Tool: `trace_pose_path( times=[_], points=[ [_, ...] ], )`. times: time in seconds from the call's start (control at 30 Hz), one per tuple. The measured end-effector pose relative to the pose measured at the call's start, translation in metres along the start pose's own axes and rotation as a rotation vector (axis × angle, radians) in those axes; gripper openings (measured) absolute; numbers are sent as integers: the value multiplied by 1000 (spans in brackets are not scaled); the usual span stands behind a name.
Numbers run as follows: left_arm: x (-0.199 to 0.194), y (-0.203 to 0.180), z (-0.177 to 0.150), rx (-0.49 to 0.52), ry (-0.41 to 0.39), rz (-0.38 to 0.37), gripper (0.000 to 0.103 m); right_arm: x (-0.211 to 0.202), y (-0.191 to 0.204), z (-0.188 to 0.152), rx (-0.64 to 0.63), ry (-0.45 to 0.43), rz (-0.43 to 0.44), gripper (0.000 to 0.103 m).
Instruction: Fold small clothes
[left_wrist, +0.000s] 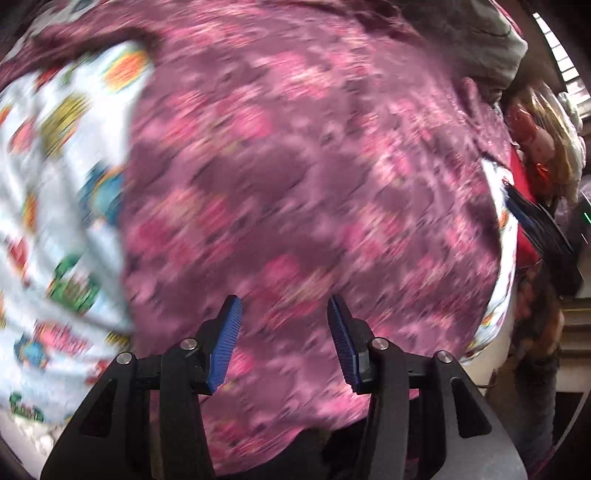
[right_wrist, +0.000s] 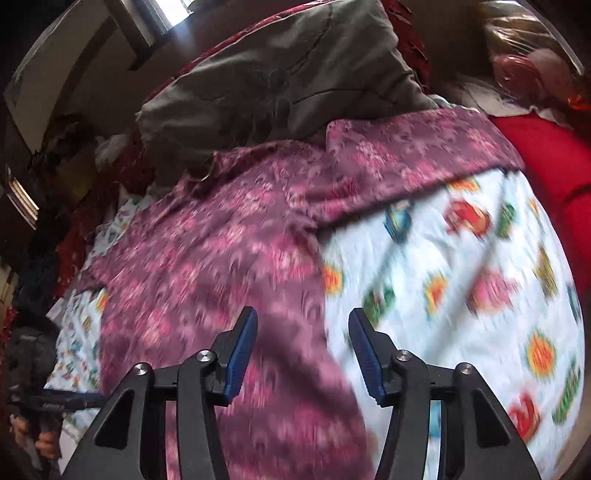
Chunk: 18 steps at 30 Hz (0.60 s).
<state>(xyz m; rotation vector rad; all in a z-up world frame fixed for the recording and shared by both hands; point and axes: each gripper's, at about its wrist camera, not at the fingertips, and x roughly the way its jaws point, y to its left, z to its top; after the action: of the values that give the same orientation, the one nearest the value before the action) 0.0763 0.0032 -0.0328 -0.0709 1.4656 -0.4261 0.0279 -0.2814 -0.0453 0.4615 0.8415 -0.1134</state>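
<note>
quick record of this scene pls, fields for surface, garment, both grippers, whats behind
surface: white sheet with colourful cartoon prints
garment: purple-pink patterned cloth spread on the sheet, top part folded over at the far end
left hand-held gripper: open, above the cloth, nothing between the pads
right hand-held gripper: open, over the cloth's edge where it meets the sheet, holding nothing
behind: grey pillow at the far end; red cushion beside the sheet
image quality: motion blur in both views
</note>
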Motion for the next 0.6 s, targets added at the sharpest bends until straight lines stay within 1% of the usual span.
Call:
trace_pose_path(
  times=[0.07,0.1,0.13,0.17,0.2,0.23,0.27,0.3,0.33,0.37,0.4,0.43,0.47,0.5,0.53,0.57,0.6],
  points=[
    [2,-13,14,32,-12,22,47,38,1,13,22,42,-42,54],
    [7,-23,21,44,-21,37,47,54,2,15,23,70,-51,49],
    [6,-27,29,53,-35,54,47,63,4,17,21,92,-38,38],
    [5,-30,37,60,-58,62,47,67,6,18,10,96,-4,1],
    [2,-32,46,63,-85,66,47,66,10,21,-7,90,25,3],
    [1,-32,54,60,-109,71,49,59,12,24,-20,49,31,3],
    [2,-32,65,45,-135,82,51,52,11,28,-23,3,27,3],
    [5,-29,70,30,-146,90,57,44,7,31,-13,-43,11,3],
    [9,-27,76,10,-155,103,58,41,-1,32,4,-64,-10,3],
    [16,-24,83,-16,-155,120,58,45,-11,31,21,-44,-15,3],
    [26,-22,88,-37,-141,139,58,54,-17,28,32,4,-18,4],
    [34,-21,91,-51,-128,154,60,67,-22,24,33,73,-23,4],
    [37,-23,92,-49,-139,175,62,68,-23,21,17,81,-11,4],
    [38,-30,91,-32,-155,195,68,62,-21,23,1,67,-15,6],
    [41,-41,91,-2,-155,229,69,51,-17,28,-6,50,-29,9],
    [42,-47,91,19,-145,257,69,39,-15,34,-1,11,-35,11],
    [41,-50,90,28,-142,269,69,24,-13,37,8,-45,-4,11]
  ],
)
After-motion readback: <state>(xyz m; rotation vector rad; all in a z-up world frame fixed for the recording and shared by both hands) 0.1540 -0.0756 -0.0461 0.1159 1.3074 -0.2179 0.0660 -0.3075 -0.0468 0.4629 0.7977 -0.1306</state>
